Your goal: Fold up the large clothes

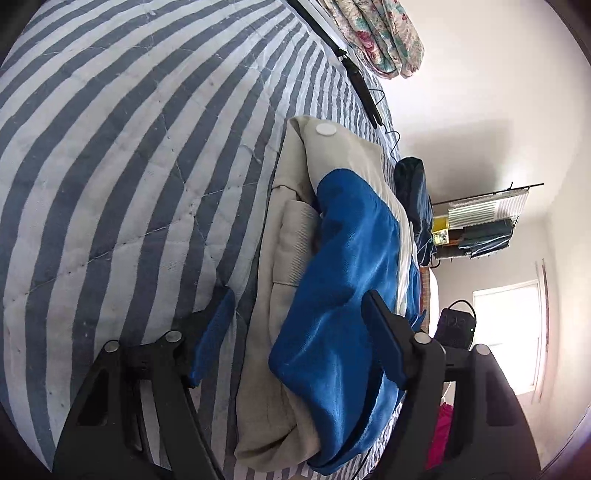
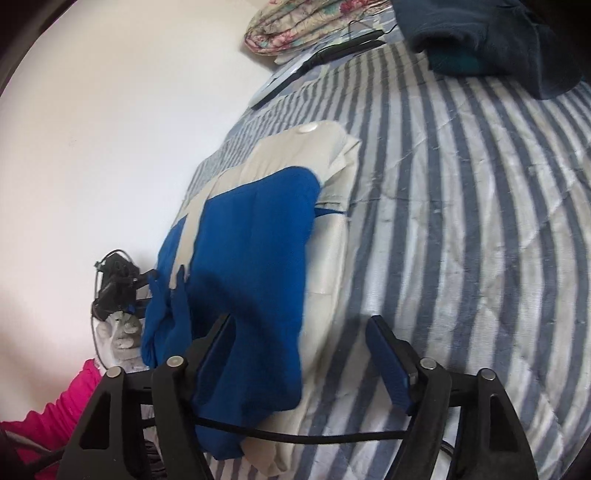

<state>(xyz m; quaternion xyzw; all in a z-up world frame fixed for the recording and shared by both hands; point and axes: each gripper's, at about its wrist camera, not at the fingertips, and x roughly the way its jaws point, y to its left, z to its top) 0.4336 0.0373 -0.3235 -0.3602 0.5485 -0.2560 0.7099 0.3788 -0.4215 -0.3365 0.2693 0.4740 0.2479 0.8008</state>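
A blue and beige garment (image 1: 332, 280) lies folded into a long narrow bundle near the edge of a bed with a blue and white striped quilt (image 1: 129, 166). A white round button (image 1: 325, 129) shows at its far end. My left gripper (image 1: 299, 332) is open, its jaws on either side of the bundle's near end. In the right wrist view the same garment (image 2: 258, 258) lies along the bed edge. My right gripper (image 2: 299, 354) is open, just above the bundle's near end, holding nothing.
A folded floral quilt (image 2: 295, 26) and a dark blue garment (image 2: 491, 40) lie at the far end of the bed. A black rod with a cable (image 1: 360, 79) lies there too. A pink cloth (image 2: 48, 417) and a black device (image 2: 114, 288) sit beside the bed.
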